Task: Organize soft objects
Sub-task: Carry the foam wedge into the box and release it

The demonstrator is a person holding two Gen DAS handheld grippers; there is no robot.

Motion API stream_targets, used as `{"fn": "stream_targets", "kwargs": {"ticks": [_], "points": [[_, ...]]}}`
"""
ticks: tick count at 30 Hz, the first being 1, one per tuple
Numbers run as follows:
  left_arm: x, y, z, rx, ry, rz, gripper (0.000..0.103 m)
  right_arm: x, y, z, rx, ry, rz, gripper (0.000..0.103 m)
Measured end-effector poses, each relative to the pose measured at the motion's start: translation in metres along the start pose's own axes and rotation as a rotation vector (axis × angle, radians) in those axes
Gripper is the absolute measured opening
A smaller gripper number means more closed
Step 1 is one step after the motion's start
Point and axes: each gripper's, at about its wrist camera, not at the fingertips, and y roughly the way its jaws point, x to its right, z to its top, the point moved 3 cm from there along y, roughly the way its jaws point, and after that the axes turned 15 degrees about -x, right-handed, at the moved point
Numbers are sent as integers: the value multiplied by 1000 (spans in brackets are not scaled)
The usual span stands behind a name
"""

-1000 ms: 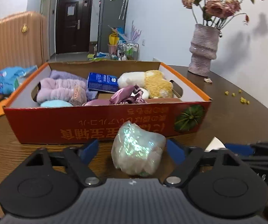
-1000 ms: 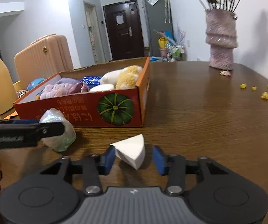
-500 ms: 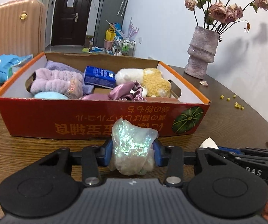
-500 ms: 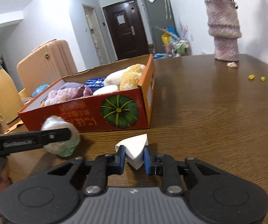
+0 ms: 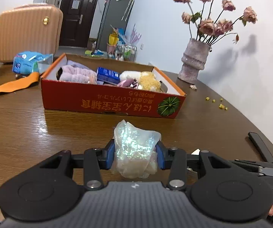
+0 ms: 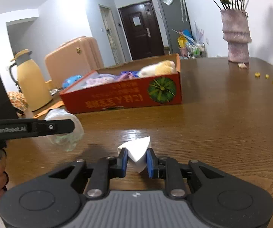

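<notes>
My left gripper [image 5: 135, 156] is shut on a soft iridescent lump [image 5: 134, 142], squeezed between the blue pads and held just above the wooden table. My right gripper [image 6: 136, 161] is shut on a white wedge-shaped sponge [image 6: 139, 149]. In the right wrist view the left gripper's finger [image 6: 51, 127] crosses in front of the lump [image 6: 75, 133] at the left. An open red cardboard box [image 5: 108, 100] with a pumpkin picture stands farther back; it holds plush toys, a lilac fluffy item and a blue packet. The box [image 6: 117, 96] lies a good way ahead of both grippers.
A vase of dried flowers [image 5: 193, 64] stands at the back right, with yellow crumbs [image 5: 218, 102] scattered near it. Left of the box lie a blue wipes pack [image 5: 28, 62] and an orange strip [image 5: 9, 87]. A yellow jug [image 6: 32, 79] and a suitcase [image 6: 73, 58] are beyond.
Both grippers closed on their objects, the left on the iridescent lump, the right on the white sponge. Both then drew back from the box, which now looks farther away.
</notes>
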Motion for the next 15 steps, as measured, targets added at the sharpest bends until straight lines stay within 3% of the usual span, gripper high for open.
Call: {"fn": "stream_targets", "kwargs": {"ticks": [7, 10, 15], "points": [[-2, -21, 12, 63, 9, -4, 43, -12, -23, 9, 52, -33, 1, 21], [-9, -18, 42, 112, 23, -3, 43, -10, -26, 36, 80, -55, 25, 21], [-27, 9, 119, 151, 2, -8, 44, -5, -14, 112, 142, -105, 39, 21]]}}
